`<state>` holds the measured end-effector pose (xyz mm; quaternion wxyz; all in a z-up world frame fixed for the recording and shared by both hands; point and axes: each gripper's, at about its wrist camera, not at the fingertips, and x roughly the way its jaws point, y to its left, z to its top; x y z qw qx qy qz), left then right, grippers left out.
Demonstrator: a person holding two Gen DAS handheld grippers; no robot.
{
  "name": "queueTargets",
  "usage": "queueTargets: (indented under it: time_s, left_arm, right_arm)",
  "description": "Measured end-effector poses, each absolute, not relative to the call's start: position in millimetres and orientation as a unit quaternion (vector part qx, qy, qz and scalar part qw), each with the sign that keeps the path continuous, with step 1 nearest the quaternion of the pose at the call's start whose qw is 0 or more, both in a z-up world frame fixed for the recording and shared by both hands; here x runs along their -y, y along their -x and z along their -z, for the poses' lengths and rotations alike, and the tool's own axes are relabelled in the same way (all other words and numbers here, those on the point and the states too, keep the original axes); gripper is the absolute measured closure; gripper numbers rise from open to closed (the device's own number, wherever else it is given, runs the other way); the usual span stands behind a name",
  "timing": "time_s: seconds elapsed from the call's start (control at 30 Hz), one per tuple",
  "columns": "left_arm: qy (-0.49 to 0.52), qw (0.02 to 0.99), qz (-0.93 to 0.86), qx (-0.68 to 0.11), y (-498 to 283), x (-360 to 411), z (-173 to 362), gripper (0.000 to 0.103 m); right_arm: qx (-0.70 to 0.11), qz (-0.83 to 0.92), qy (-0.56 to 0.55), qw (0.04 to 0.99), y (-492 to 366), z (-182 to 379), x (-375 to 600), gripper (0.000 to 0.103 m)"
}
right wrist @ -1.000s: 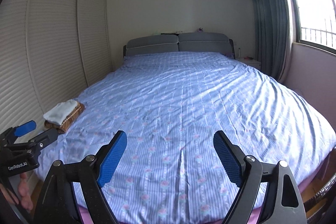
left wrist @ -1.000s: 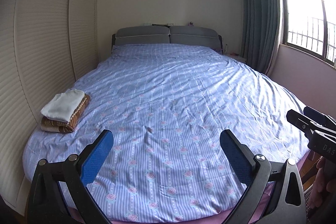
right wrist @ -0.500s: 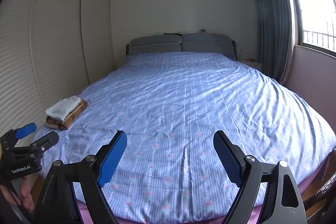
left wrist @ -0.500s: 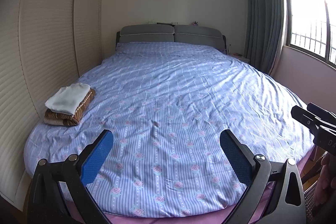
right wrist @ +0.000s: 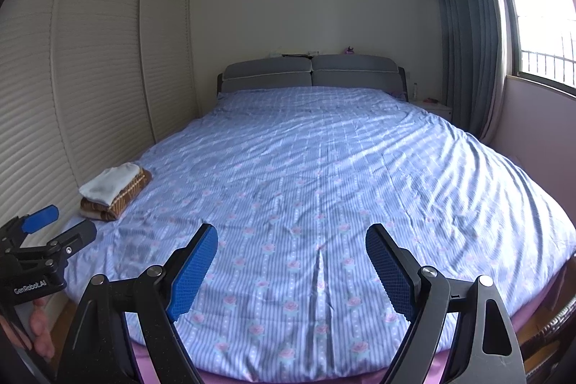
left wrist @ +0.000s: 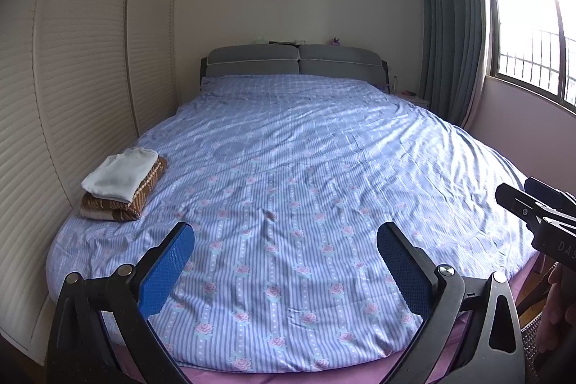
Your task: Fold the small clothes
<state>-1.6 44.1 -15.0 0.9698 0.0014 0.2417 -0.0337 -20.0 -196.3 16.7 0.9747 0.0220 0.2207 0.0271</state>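
Observation:
A folded white garment [left wrist: 120, 173] lies on a folded brown patterned one [left wrist: 138, 195] at the left edge of the bed; the stack also shows in the right wrist view [right wrist: 111, 191]. My left gripper [left wrist: 286, 245] is open and empty above the bed's foot. My right gripper [right wrist: 291, 251] is open and empty above the foot too. Each gripper shows at the side of the other's view: the right one [left wrist: 536, 207], the left one [right wrist: 54, 229].
The bed [left wrist: 324, 150] has a blue striped floral cover and a grey headboard [left wrist: 295, 62]. A louvred wardrobe [left wrist: 72, 78] runs along the left. A curtain [left wrist: 450, 24] and window [left wrist: 532, 35] are at the right, with a nightstand [right wrist: 433, 107] by the headboard.
Both grippers have pulled back and risen a little from the bed, so more of the bed's foot shows. The jaws stay open. The folded stack has not moved.

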Motion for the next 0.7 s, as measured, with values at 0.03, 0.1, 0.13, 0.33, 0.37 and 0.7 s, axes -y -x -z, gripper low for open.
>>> queueTargets:
  time_s: [0.03,0.1,0.13,0.33,0.37,0.7]
  left_arm:
    - [-0.002,0.970,0.034,-0.242,1.9,-44.1,14.8,0.000]
    - [-0.003,0.970,0.033,-0.241,2.1,-44.2,14.7,0.000]
    - [-0.003,0.970,0.033,-0.241,2.1,-44.4,14.8,0.000]
    - [-0.005,0.970,0.030,-0.241,2.4,-45.4,14.3,0.000]
    - [-0.005,0.970,0.030,-0.241,2.3,-45.5,14.4,0.000]
    - [-0.010,0.969,0.026,-0.245,4.8,-45.7,14.7,0.000]
  right_arm:
    - [-0.221,-0.027,-0.023,0.975,20.1,-16.6,196.5,0.018]
    - [-0.221,-0.026,-0.022,0.975,20.4,-16.4,196.5,0.018]
    - [-0.221,-0.026,-0.022,0.975,20.8,-16.2,196.4,0.018]
    - [-0.220,-0.025,-0.022,0.975,22.0,-16.2,196.8,0.018]
    - [-0.219,-0.024,-0.022,0.975,23.0,-16.3,196.4,0.018]
    - [-0.225,-0.020,-0.024,0.974,26.1,-14.0,193.4,0.018]
